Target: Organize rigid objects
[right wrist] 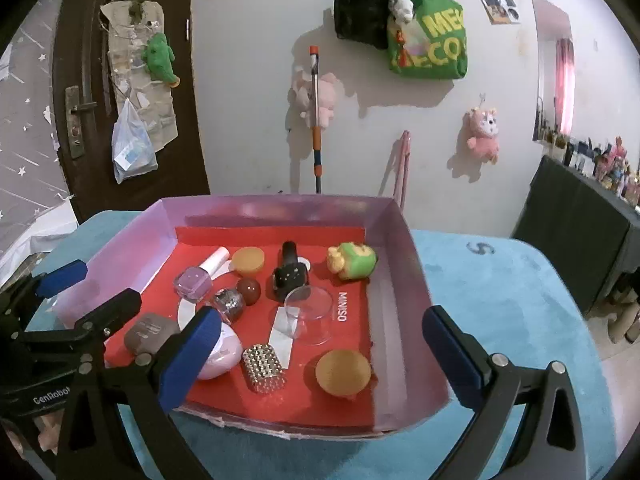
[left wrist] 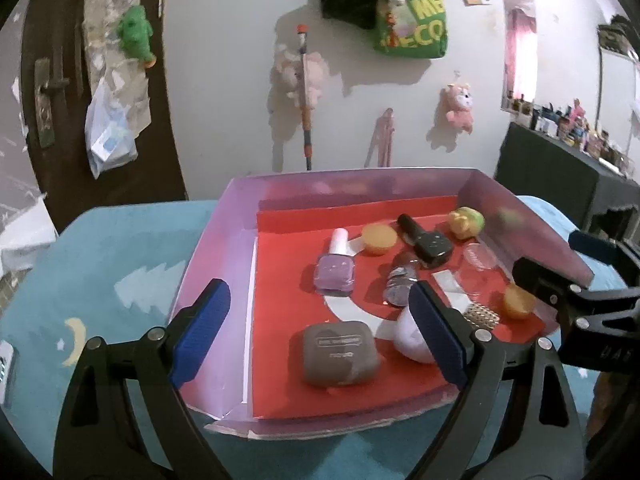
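Tilting down over the tray (left wrist: 216, 264); left gripper (left wrist: 320, 336), right gripper (right wrist: 320, 356) gaping, empty.

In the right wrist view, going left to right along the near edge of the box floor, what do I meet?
Grey case → white egg-shaped case → studded silver piece → orange round lid, then the box's right wall.

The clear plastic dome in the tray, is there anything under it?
Through the clear dome only the red tray floor and a white strip show; nothing seems trapped inside.
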A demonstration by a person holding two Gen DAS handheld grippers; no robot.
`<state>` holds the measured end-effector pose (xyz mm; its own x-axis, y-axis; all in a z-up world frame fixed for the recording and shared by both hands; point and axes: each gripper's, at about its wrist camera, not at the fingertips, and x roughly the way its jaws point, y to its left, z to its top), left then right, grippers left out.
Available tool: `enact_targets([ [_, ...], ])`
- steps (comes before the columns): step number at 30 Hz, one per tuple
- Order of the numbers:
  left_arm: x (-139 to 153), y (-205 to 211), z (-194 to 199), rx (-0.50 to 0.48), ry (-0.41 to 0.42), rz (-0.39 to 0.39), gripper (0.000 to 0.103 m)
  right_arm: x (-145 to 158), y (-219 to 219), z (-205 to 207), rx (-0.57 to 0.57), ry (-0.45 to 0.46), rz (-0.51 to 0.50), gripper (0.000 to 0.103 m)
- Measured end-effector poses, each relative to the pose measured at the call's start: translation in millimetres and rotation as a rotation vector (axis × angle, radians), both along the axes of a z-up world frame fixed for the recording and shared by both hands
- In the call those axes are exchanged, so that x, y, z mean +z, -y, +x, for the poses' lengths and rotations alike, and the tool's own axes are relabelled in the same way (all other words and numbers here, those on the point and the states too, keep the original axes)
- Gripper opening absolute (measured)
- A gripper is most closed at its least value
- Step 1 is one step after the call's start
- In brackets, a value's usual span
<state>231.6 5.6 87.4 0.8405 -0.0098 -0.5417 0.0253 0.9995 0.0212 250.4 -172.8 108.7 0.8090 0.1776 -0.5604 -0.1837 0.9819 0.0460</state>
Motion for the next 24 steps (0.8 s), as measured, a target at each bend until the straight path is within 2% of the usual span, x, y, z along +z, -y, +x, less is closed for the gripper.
enact_targets([
  [6, -11.3, -7.7, 10.7, 0.016, -0.029, -0.052, 0.092, -14.1, -3.7, 4.2, -0.019, 0.015, -0.029, 0.103],
  [14, -15.0, 3.7, 10.7, -0.004, -0.029, -0.001, 0.092, -17.4, -6.4, 6.5, -0.030, 0.015, -0.051, 0.103],
  [24, -14.5, 3.4, 11.1, 0.006, -0.032, -0.001, 0.092, -18.3, -7.3, 6.9, -0.024, 0.010, -0.064, 0.103],
])
